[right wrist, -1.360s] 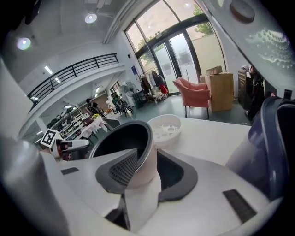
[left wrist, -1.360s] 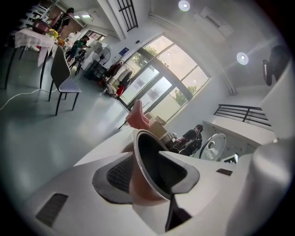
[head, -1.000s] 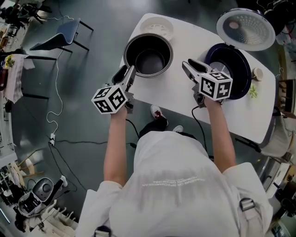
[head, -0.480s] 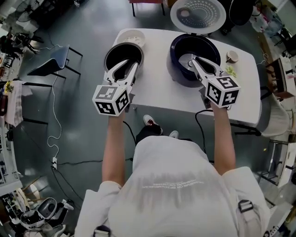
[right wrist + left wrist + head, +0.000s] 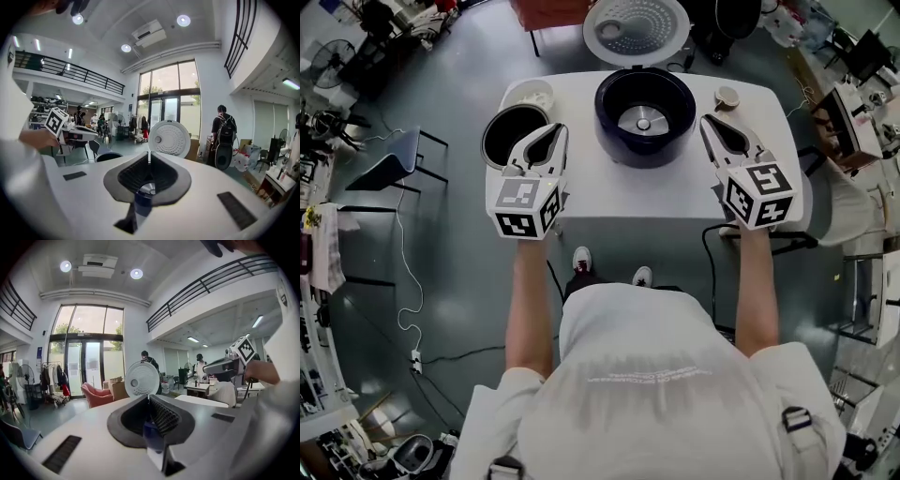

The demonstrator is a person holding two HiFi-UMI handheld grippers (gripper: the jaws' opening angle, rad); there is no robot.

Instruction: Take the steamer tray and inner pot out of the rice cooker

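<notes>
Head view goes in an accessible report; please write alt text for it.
From above, a person holds the left tool and right tool over a white table, jaws just closed on nothing. An open, empty rice cooker sits centre; the inner pot and steamer tray stand at its left.

inner pot point(image 5: 504, 139) left of rice cooker point(image 5: 610, 105), on table point(image 5: 661, 194)

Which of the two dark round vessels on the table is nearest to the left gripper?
The black pot at the table's left end, partly hidden by the left gripper. The blue cooker stands mid-table, with a silver plate inside.
</notes>
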